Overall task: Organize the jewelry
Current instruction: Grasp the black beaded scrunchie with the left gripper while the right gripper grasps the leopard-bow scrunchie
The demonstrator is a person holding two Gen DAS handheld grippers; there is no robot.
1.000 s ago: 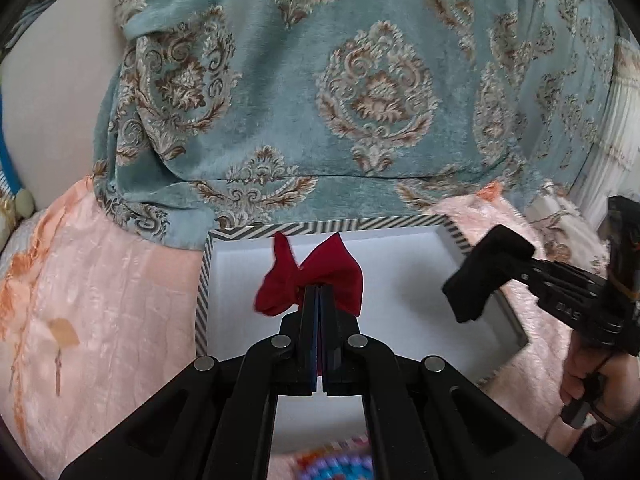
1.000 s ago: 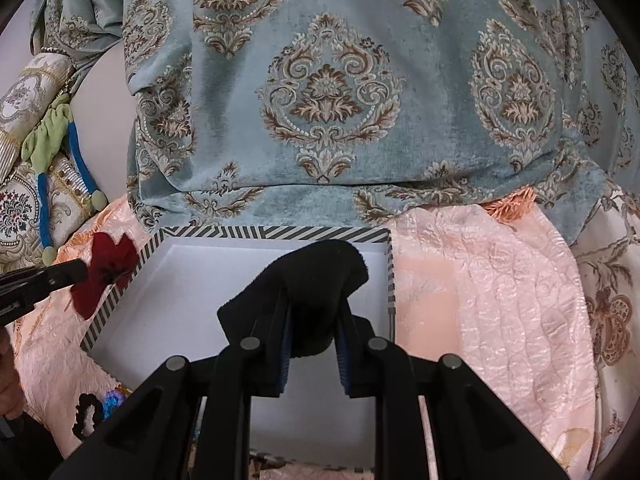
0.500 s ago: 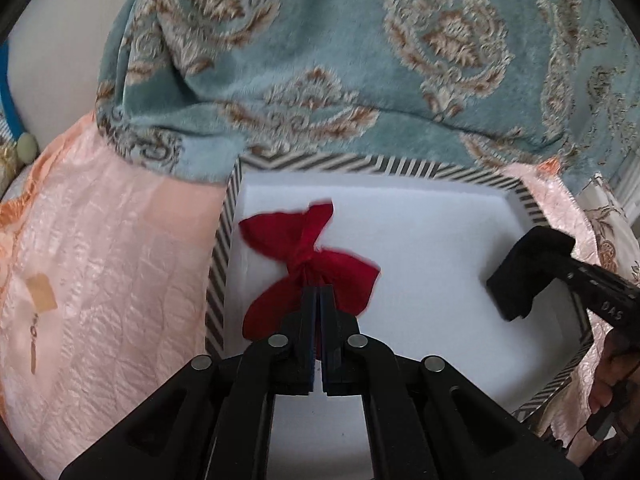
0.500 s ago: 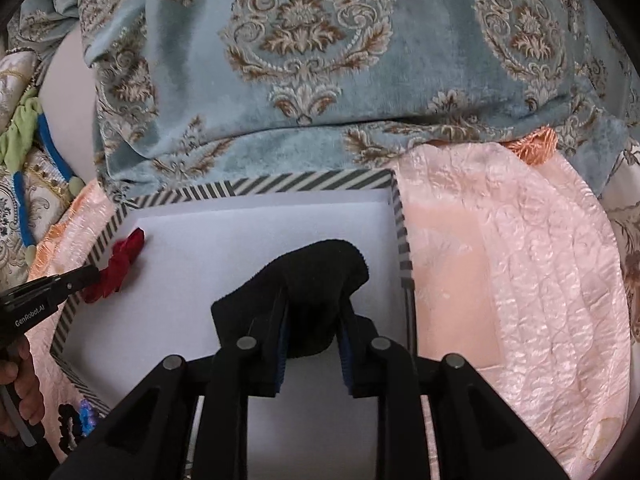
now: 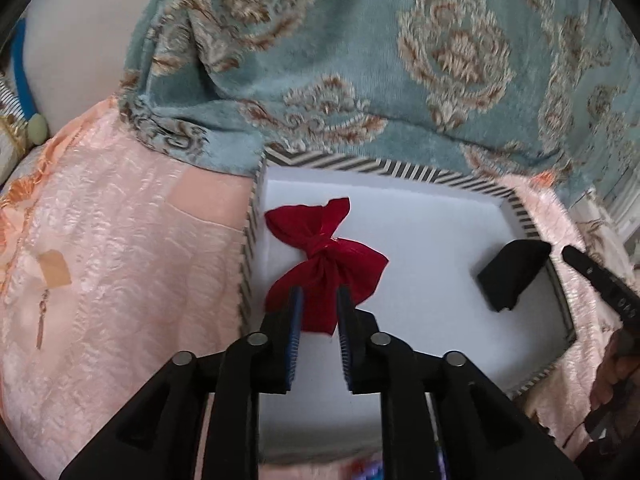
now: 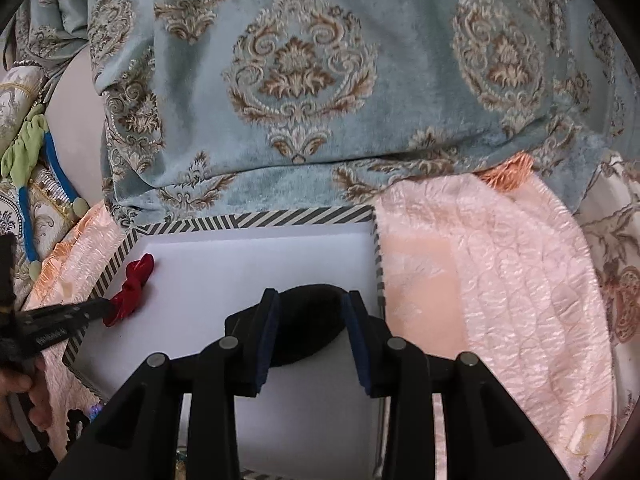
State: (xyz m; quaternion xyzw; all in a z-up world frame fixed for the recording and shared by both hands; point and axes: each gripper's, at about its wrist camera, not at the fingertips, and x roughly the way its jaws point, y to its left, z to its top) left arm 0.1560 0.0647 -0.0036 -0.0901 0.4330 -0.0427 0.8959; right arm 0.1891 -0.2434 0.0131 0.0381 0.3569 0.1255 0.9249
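A red velvet bow [image 5: 324, 256] lies on the floor of a white box with a striped rim [image 5: 360, 162], near its left wall. My left gripper [image 5: 319, 294] is opening; the bow's lower tail sits between the parted pads, which no longer squeeze it. In the right wrist view a black cloth piece [image 6: 308, 328] rests on the box floor by the right wall [image 6: 378, 264]. My right gripper [image 6: 311, 296] is opening around it, pads apart from the cloth. The left wrist view shows that black piece [image 5: 514, 276] lying clear of the right gripper's fingers [image 5: 592, 276].
A blue-green damask cloth [image 6: 300, 100] hangs right behind the box. A pink quilted spread [image 6: 500, 280] surrounds it, with a small earring [image 5: 42, 320] on it at the left. Coloured beads [image 5: 368, 470] lie at the box's near edge. A hand [image 6: 20, 392] holds the left gripper.
The left gripper came down into the box with the red bow and its jaws parted, leaving the bow on the floor. The right gripper's jaws widened off the black piece.
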